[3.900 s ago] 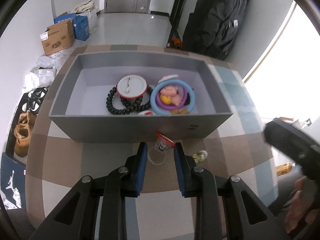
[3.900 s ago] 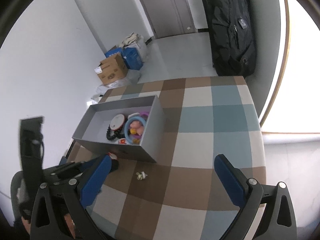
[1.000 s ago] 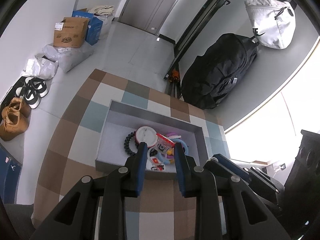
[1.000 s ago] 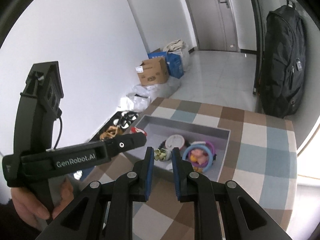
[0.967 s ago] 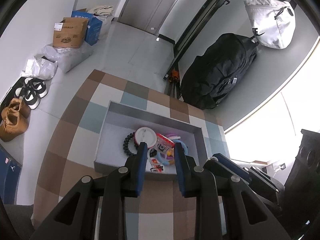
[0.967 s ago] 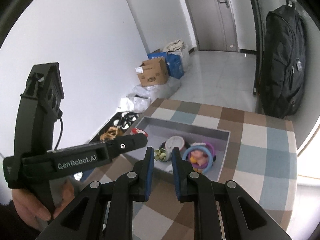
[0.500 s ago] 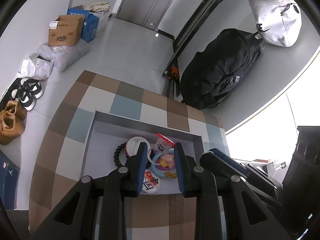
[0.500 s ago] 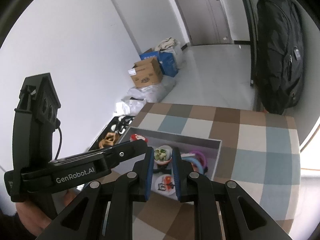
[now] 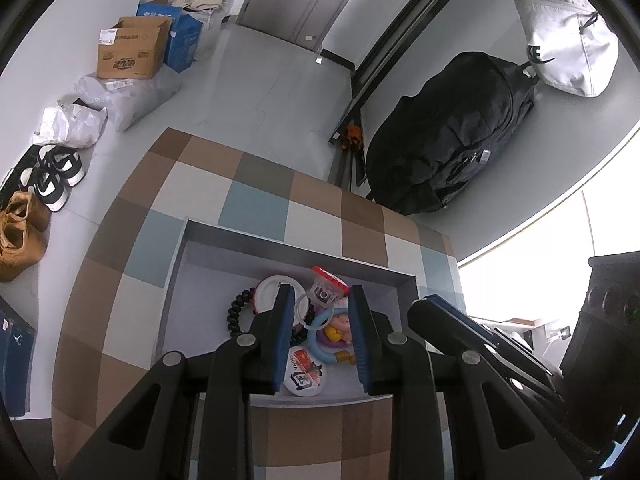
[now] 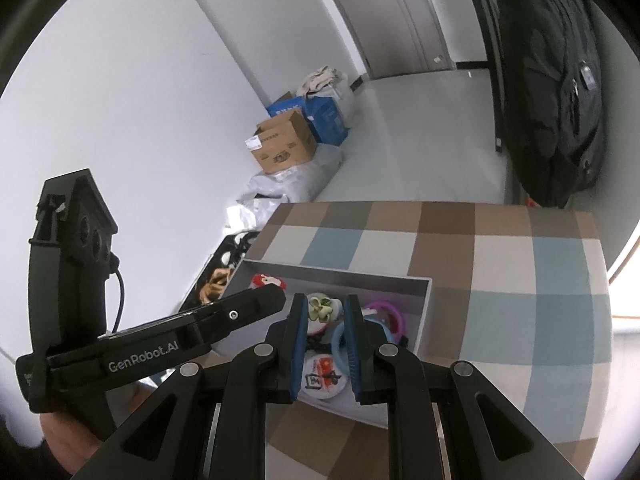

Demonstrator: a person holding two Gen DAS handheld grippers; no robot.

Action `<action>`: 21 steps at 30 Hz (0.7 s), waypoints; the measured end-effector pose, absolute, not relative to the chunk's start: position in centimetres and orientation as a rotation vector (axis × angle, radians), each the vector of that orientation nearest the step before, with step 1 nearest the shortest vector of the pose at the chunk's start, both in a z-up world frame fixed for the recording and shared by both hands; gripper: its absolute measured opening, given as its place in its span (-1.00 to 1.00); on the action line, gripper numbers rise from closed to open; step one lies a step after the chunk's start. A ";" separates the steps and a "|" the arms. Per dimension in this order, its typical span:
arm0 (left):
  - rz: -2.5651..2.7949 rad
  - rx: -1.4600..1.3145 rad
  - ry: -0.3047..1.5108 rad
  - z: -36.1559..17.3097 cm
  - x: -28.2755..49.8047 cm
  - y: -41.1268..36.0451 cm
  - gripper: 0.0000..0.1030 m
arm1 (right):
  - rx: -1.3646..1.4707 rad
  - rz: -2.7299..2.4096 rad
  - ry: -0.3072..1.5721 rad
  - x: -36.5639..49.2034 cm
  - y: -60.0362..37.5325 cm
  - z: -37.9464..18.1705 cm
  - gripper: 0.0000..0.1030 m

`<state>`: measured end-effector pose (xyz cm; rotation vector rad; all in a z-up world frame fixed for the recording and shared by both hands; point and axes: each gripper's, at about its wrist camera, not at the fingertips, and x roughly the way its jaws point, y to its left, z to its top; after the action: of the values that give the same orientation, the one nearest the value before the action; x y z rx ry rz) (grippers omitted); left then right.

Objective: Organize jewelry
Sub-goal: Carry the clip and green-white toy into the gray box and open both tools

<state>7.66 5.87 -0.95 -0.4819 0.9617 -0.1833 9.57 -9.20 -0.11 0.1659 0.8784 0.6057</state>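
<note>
1. Left wrist view: my left gripper (image 9: 320,300) hangs over the grey box (image 9: 200,240), fingers clamped on a clear ring (image 9: 322,294) with a red-topped charm; its hoop sits against the left pad (image 9: 285,320).
2. Below that ring, inside the box: a blue hoop (image 9: 320,334) around a small pink figure (image 9: 340,320), a round badge (image 9: 306,374) with red print near the front wall, a white disc (image 9: 269,292) and black beads (image 9: 236,314) to the left.
3. My right gripper's finger (image 9: 444,324) pokes in from the right, over the box's right end.
4. Right wrist view: my right gripper (image 10: 325,308) is clenched on a small pale-green floral piece (image 10: 322,307), held at the fingertips above the box (image 10: 340,274).
5. Under it lie the badge (image 10: 324,378), the blue hoop (image 10: 340,340) and a purple ring (image 10: 386,314) toward the right wall.
6. My left gripper (image 10: 256,304) crosses in from the left, its tip over the box's left part, a red-and-white bit (image 10: 267,281) just beyond it. A hand (image 10: 68,440) holds its handle, lower left.
7. The box rests on a checked tablecloth (image 10: 500,300), brown, blue and cream.
8. Farther out: cardboard box (image 10: 284,148) and blue cartons (image 10: 320,114) by the white wall, shoes (image 9: 52,176) on the floor, black backpack (image 10: 556,92) to the right, white bag (image 9: 568,38) hanging above it.
</note>
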 end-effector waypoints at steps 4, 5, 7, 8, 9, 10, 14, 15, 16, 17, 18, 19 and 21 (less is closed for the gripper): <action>-0.194 -0.475 0.967 -1.0 7.7 5.7 -0.58 | 0.170 0.600 0.887 9.7 -9.3 -0.4 -0.67; -0.194 -0.471 0.967 -1.0 7.7 5.6 -0.58 | 0.172 0.600 0.889 9.7 -9.3 -0.4 -0.67; -0.196 -0.469 0.972 -1.1 7.8 5.5 -0.58 | 0.173 0.595 0.895 9.7 -9.3 -0.5 -0.67; -0.200 -0.473 0.977 -1.2 7.9 5.5 -0.58 | 0.175 0.595 0.899 9.7 -9.3 -0.6 -0.67; -0.202 -0.477 0.978 -1.2 7.9 5.5 -0.58 | 0.180 0.594 0.903 9.8 -9.4 -0.7 -0.66; -0.203 -0.481 0.976 -1.2 7.9 5.5 -0.58 | 0.183 0.590 0.906 9.8 -9.4 -0.7 -0.65; -0.217 -0.519 0.967 -1.1 8.0 5.9 -0.54 | 0.207 0.569 0.922 10.0 -9.7 -1.0 -0.62; -0.226 -0.531 0.967 -1.1 8.1 5.9 -0.54 | 0.210 0.560 0.922 10.0 -9.8 -1.0 -0.62; -0.235 -0.543 0.970 -1.1 8.1 6.0 -0.53 | 0.215 0.564 0.921 10.1 -9.9 -1.0 -0.61; -0.236 -0.544 0.973 -1.0 8.1 6.0 -0.47 | 0.220 0.566 0.914 10.0 -10.0 -0.8 -0.58; -0.238 -0.539 0.979 -1.0 8.2 5.9 -0.41 | 0.220 0.561 0.905 9.9 -10.1 -0.6 -0.44; -0.241 -0.533 0.978 -0.9 8.2 5.8 -0.26 | 0.223 0.557 0.891 9.8 -10.3 -0.3 -0.18; -0.230 -0.526 0.968 -0.6 8.0 5.7 -0.10 | 0.231 0.540 0.854 9.5 -10.8 0.3 0.08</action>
<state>8.03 5.69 -0.60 -0.5257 0.9681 -0.2298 9.49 -10.76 0.29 0.2306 0.8545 0.5403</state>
